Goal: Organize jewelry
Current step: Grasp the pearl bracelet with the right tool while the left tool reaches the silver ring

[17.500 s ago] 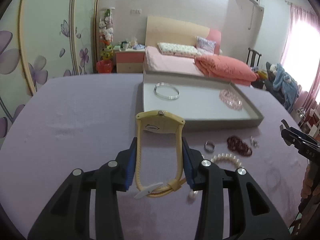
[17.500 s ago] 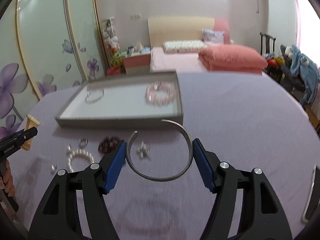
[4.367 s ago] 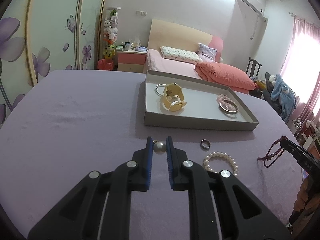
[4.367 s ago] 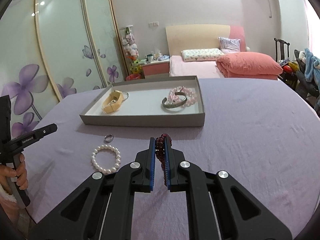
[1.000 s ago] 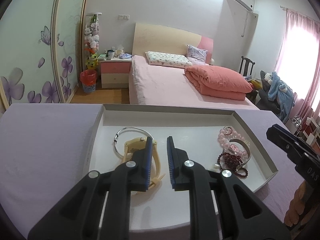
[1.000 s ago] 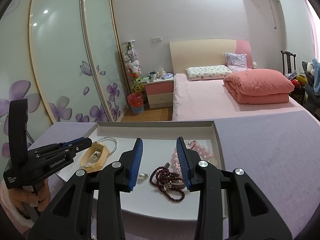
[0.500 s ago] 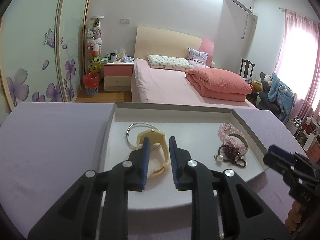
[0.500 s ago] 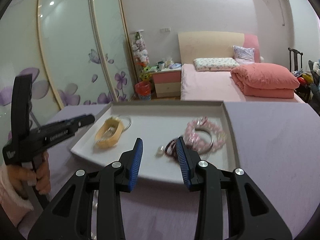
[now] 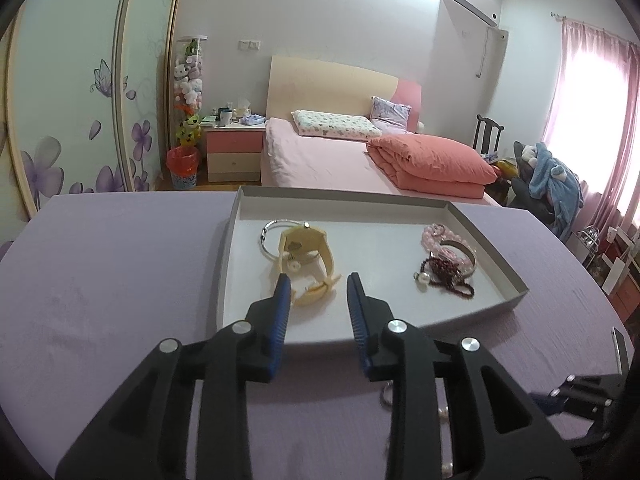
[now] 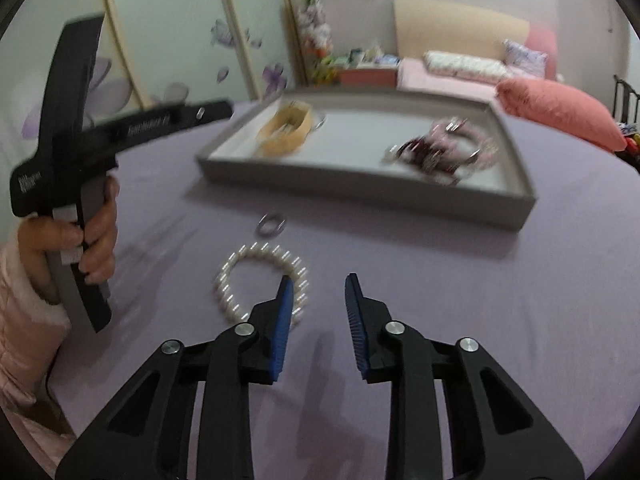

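Observation:
My left gripper [image 9: 316, 276] hangs over the near edge of the grey tray [image 9: 344, 191], its jaws opening with nothing between them. In the tray lie a yellow watch [image 9: 308, 248], a silver bangle [image 9: 272, 226], a pink bead bracelet [image 9: 438, 234], dark red beads [image 9: 448, 270] and a loose pearl [image 9: 423, 278]. My right gripper [image 10: 318, 278] points down at the purple cloth, its jaws closing on nothing. A white pearl bracelet [image 10: 264, 247] lies just left of its left finger. A small silver ring [image 10: 272, 224] sits beyond that, in front of the tray [image 10: 360, 184].
A hand [image 10: 96, 232] in a pink sleeve holds the left gripper's handle at the left of the right wrist view. A bed, a nightstand and sliding wardrobe doors stand behind the round purple table. The right wrist picture is blurred.
My left gripper has drawn back from the tray and its jaws have parted. My right gripper has pulled back from the tray, tipped down over the pearl bracelet, and its jaws have narrowed.

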